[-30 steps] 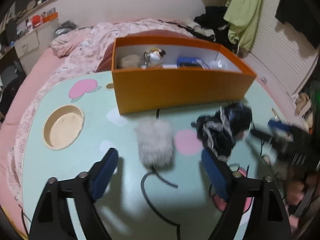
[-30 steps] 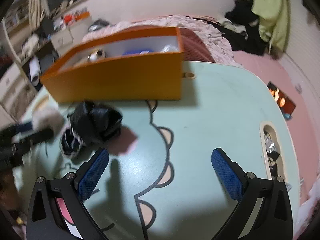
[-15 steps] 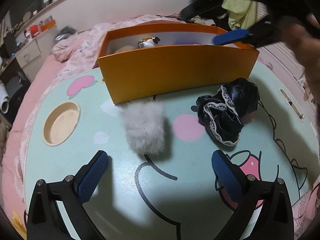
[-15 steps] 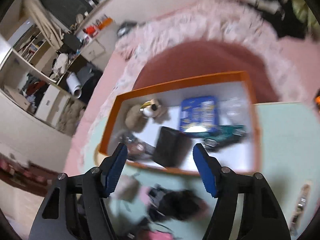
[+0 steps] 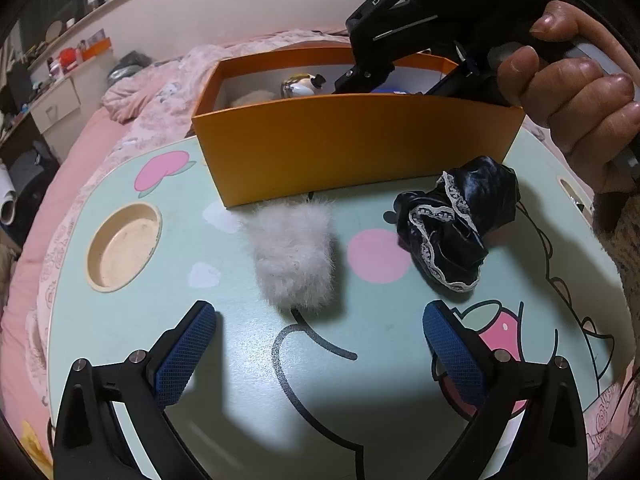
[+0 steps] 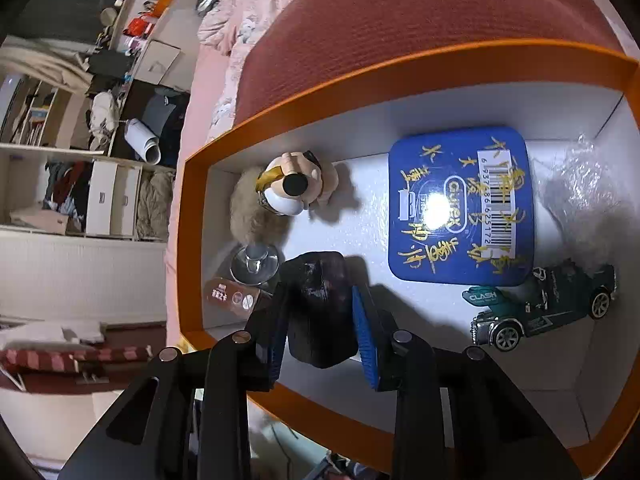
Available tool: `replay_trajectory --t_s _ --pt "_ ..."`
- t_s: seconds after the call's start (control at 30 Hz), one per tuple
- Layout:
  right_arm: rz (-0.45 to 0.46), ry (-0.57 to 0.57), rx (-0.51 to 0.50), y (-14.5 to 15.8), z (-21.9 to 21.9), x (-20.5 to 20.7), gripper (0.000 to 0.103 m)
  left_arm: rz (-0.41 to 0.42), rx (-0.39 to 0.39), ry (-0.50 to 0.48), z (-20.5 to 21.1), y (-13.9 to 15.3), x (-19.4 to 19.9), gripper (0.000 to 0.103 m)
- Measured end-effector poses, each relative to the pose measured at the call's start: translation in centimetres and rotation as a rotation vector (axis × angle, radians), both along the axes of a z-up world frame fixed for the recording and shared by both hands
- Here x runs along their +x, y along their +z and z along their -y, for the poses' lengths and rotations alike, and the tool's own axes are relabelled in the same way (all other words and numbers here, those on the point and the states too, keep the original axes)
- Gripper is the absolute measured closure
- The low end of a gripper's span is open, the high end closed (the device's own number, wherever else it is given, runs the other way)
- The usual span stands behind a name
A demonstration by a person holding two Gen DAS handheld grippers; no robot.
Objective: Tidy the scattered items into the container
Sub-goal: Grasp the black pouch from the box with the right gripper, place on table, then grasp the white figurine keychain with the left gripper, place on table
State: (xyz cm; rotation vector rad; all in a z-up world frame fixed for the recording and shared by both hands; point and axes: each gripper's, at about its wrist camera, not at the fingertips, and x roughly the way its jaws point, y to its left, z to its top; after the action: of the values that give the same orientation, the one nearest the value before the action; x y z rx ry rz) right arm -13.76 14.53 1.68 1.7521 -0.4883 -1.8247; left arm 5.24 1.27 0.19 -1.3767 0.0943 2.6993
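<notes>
Right wrist view: the right gripper [image 6: 320,328] reaches into the orange box [image 6: 400,68], its jaws just drawn in around a black wallet-like object [image 6: 320,304] that sits between the pads; whether the pads press it cannot be told. A blue tin [image 6: 460,208], toy car [image 6: 548,308] and small figurine [image 6: 292,188] lie inside. On the left wrist camera, the left gripper [image 5: 316,354] hangs wide open over the table [image 5: 120,312], near a white fluffy item [image 5: 294,256] and black lace-trimmed cloth [image 5: 456,224] outside the box.
</notes>
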Motion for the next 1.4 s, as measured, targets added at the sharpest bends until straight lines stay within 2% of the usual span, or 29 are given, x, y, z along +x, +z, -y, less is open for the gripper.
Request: replay_trajectory --t_s 0.13,0.3,0.47,0.63,0.73,0.87,1.0,1.07,1.13,1.17,1.3,1.4 --pt "-0.063 -0.028 -0.038 1.3 -1.0 0.4 0.075 0.000 0.001 0.001 0.2 0.0 -0.1 0.000" --pt "-0.190 -0.065 -0.110 5.1 -3.3 1.7 0.075 0.000 0.002 0.006 0.4 0.0 -0.1 0.000" --pt "-0.313 -0.075 -0.161 8.2 -5.9 5.6 0.075 -0.005 0.021 0.015 0.7 0.1 0.2 0.000" --pt "-0.334 -0.151 -0.075 6.8 -10.5 10.4 0.075 -0.020 0.097 0.033 2.2 0.8 0.6 0.000" --pt "-0.300 -0.192 -0.080 5.4 -12.5 11.9 0.075 -0.056 0.112 0.044 3.0 1.7 0.9 0.000" --pt "-0.277 -0.179 -0.085 3.8 -13.9 12.9 0.075 -0.119 0.125 0.031 4.4 4.4 0.5 0.000" --pt "-0.233 -0.149 -0.096 1.1 -12.1 12.6 0.074 -0.167 0.136 -0.003 5.3 7.9 -1.8 0.001" --pt "-0.224 -0.143 -0.126 0.5 -11.3 12.1 0.074 -0.184 0.110 -0.019 5.1 9.5 -3.5 0.004" --pt "-0.237 -0.161 -0.118 0.4 -11.0 11.8 0.073 -0.167 0.094 -0.039 4.5 10.5 -5.6 0.010" --pt "-0.255 -0.173 -0.092 0.7 -11.0 11.7 0.070 -0.154 0.095 -0.052 4.1 10.7 -6.7 0.011" --pt "-0.443 -0.205 0.034 3.3 -11.4 12.9 0.059 -0.084 0.050 -0.087 1.7 10.2 -10.8 0.023" --pt "-0.486 -0.196 0.036 4.1 -11.8 13.4 0.058 -0.033 -0.011 -0.093 -0.2 8.9 -13.6 0.031"
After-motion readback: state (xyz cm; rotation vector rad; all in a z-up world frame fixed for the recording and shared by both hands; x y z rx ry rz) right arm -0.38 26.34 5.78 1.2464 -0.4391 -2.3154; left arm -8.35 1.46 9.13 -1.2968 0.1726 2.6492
